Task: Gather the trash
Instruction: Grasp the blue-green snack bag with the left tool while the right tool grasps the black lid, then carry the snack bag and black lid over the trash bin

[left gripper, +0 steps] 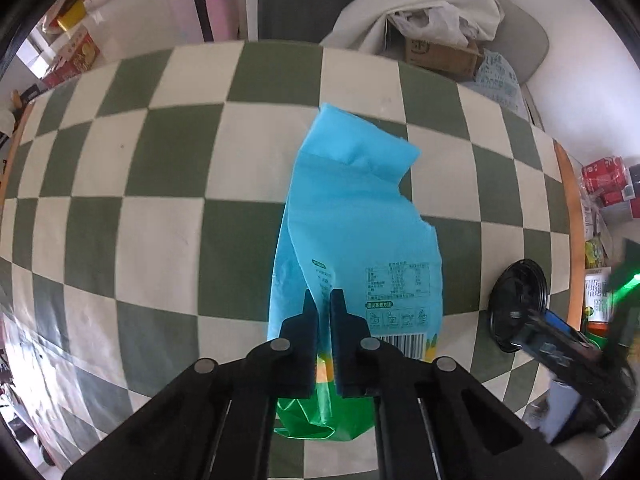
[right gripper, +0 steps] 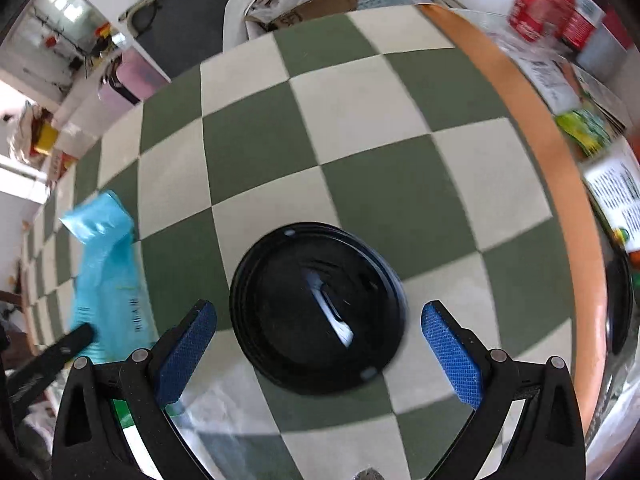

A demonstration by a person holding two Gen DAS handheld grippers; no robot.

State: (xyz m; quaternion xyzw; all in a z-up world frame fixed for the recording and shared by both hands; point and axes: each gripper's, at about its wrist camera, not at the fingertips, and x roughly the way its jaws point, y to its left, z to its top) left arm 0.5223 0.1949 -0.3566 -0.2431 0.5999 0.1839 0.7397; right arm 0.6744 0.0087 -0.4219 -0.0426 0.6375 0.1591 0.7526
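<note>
Blue snack wrapper: flat on checkered tablecloth, pinched at a raised fold by left gripper; likely light, limp, slippery film. Black cup lid: right of wrapper, between spread right gripper fingers; probably thin, springy; best taken by rim.

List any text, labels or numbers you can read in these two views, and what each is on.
None reads clearly.
Blue wrapper: a nutrition table, green label, icons and barcode, all too small.
Cardboard box: printed mark, too small.
Red packaging: white print, blurred.
White leaflet: text lines, blurred.
Black lid: none.
</note>
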